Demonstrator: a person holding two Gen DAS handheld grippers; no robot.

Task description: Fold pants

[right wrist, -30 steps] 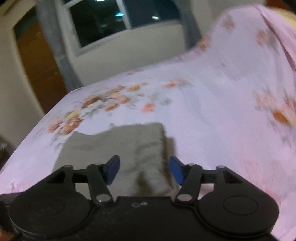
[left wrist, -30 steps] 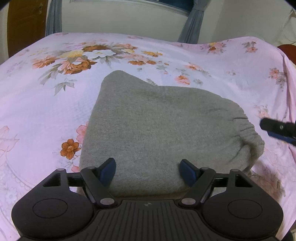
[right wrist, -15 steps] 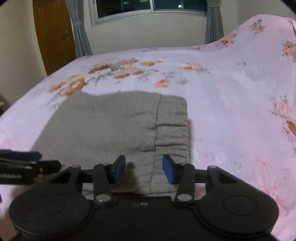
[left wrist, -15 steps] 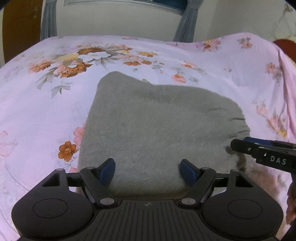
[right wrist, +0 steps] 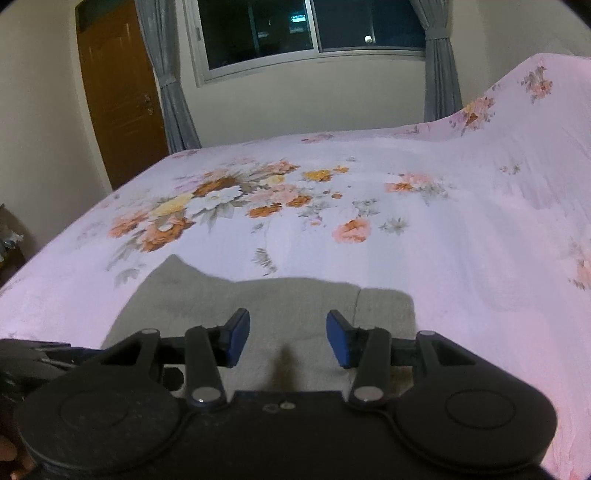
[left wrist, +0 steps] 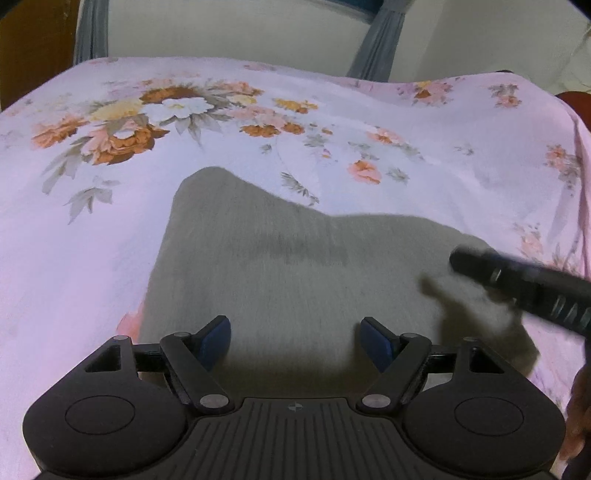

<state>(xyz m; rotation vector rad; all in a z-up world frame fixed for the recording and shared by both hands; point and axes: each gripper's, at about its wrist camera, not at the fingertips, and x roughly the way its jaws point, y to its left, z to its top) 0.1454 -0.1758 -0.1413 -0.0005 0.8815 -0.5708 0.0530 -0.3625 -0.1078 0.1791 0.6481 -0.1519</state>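
Observation:
The grey pants lie folded into a compact pile on the pink floral bedsheet. My left gripper is open and empty, hovering at the pile's near edge. My right gripper is open and empty, above the pants near their elastic waistband. It also shows blurred at the right of the left wrist view, above the waistband end.
The bed stretches far ahead, with the sheet rising over a hump at the right. A window with grey curtains and a wooden door stand behind the bed.
Both grippers have lifted and drawn back from the pants. The right gripper has opened wider and moved left over the waistband end. The pants lie still.

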